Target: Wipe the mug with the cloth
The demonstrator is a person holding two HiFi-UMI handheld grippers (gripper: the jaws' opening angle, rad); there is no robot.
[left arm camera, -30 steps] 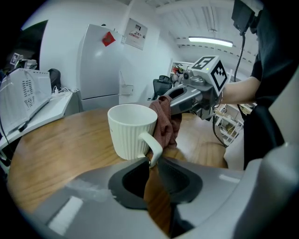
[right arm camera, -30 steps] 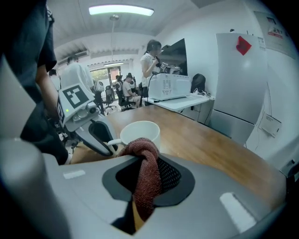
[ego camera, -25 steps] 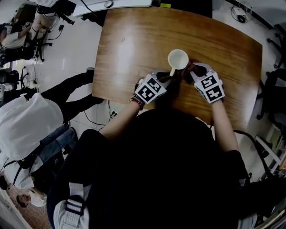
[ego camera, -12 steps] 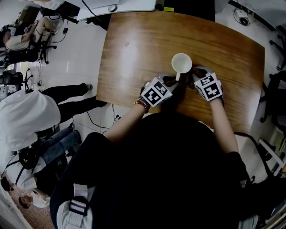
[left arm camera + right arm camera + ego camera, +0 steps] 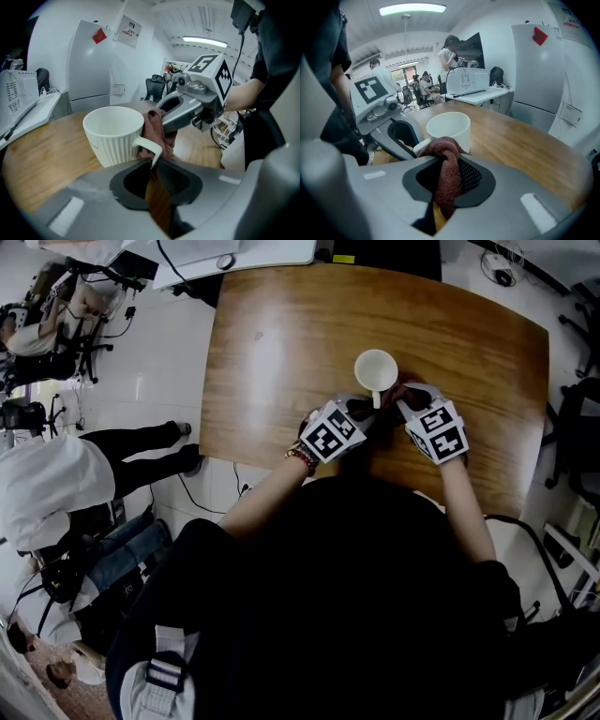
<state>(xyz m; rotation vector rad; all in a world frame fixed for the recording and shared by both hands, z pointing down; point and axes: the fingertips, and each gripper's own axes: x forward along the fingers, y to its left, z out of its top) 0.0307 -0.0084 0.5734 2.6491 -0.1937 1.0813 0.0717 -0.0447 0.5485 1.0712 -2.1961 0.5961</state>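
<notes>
Pinching the white mug (image 5: 376,368) by its handle in our left gripper (image 5: 153,165), we have it upright on the wooden worktop (image 5: 281,334). Our right gripper (image 5: 440,197) is clamped on the reddish cloth (image 5: 449,164), which touches the mug's side. A person in white (image 5: 47,498) stands on the floor, off the worktop's left edge.
</notes>
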